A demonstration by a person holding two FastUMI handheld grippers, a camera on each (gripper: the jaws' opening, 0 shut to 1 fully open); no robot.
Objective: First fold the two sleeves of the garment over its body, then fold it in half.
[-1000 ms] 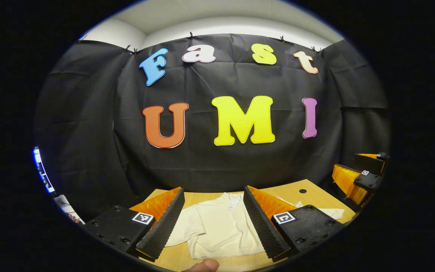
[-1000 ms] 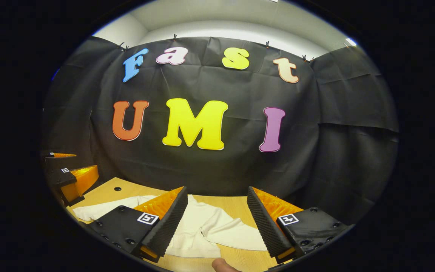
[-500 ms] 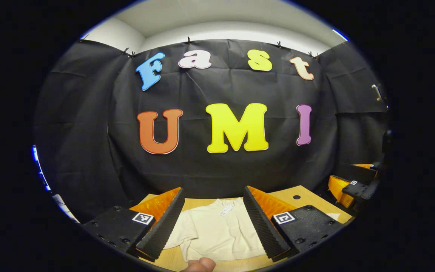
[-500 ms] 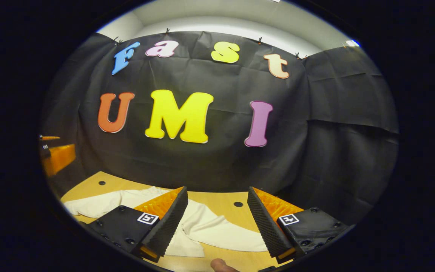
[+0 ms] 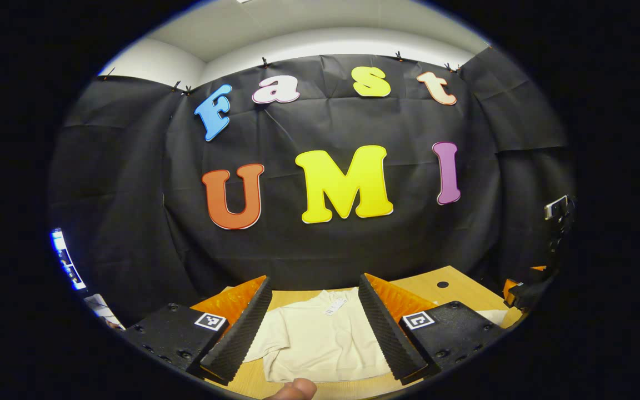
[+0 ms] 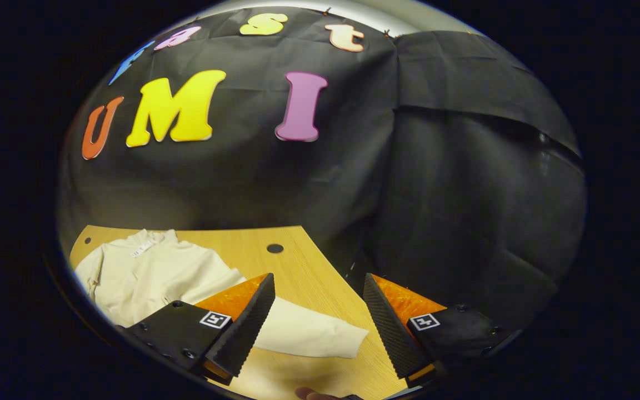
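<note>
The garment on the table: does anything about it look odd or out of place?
Nothing looks damaged. The cream garment lies on the wooden table, one sleeve stretched out flat, not yet folded over the body. A white tag shows at the collar.

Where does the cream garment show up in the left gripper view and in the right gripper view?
Left gripper view: the cream garment lies low in the middle, between the open left tongs.
Right gripper view: it lies at lower left, one sleeve stretching out between the open right tongs.
Shared landmark: the white tag at the neckline.
</note>
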